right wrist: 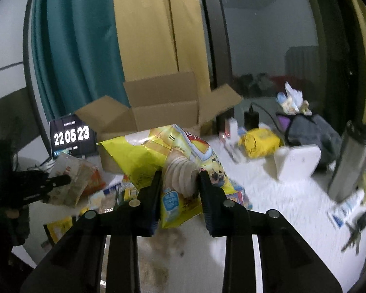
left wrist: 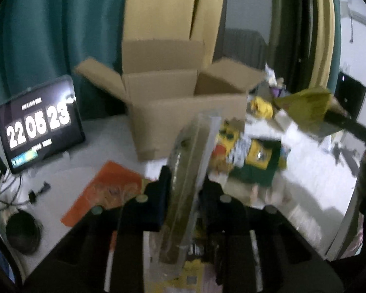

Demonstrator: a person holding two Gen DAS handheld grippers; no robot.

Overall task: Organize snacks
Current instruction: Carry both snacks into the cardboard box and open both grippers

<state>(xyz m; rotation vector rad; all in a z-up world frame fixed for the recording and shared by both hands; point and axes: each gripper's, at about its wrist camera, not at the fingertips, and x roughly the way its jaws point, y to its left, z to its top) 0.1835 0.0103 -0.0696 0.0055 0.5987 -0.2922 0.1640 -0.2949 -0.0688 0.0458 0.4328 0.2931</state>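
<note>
Left wrist view:
- Left gripper (left wrist: 184,190): fingers (left wrist: 162,195) pinched on a clear flat packet (left wrist: 192,168), held edge-on and raised above the white surface (left wrist: 105,144).
- Cardboard box (left wrist: 183,117): stood upright beyond the packet, all four flaps open. Inner walls seen bare; floor of the box hidden by the near wall, so contents could not be told.
- Orange packet (left wrist: 105,190): lay flat on the surface, left of the fingers.
- Loose snack packs (left wrist: 253,161): heaped on the surface right of the box, outside it; blurred.
- Tablet (left wrist: 40,127): propped left of the box, showing 22 05 23.
- Round dark item (left wrist: 23,233) and cables: lay at lower left.
- Yellow-green packet (left wrist: 307,107): seen at upper right, carried by a dark tool; blurred.

Right wrist view:
- Right gripper (right wrist: 180,183): fingers (right wrist: 211,195) pinched on a yellow chip bag (right wrist: 158,156), held above the surface (right wrist: 280,207) in front of the box.
- Cardboard box (right wrist: 163,107): open behind the bag; lower interior hidden by the bag, contents not discernible.
- Left gripper (right wrist: 61,180): seen at far left carrying the clear flat packet (right wrist: 70,178); finger gap not resolved from this side.
- Further packs (right wrist: 114,195): lay on the surface beneath and left of the bag.
- Small yellow pack (right wrist: 261,141): lay right of the box, near a white block (right wrist: 297,161).
- Steel tumbler (right wrist: 351,161): stood at far right.
- Grey bag (right wrist: 314,131): lay behind the white block.
- Tablet (right wrist: 72,134): stood left of the box.
</note>
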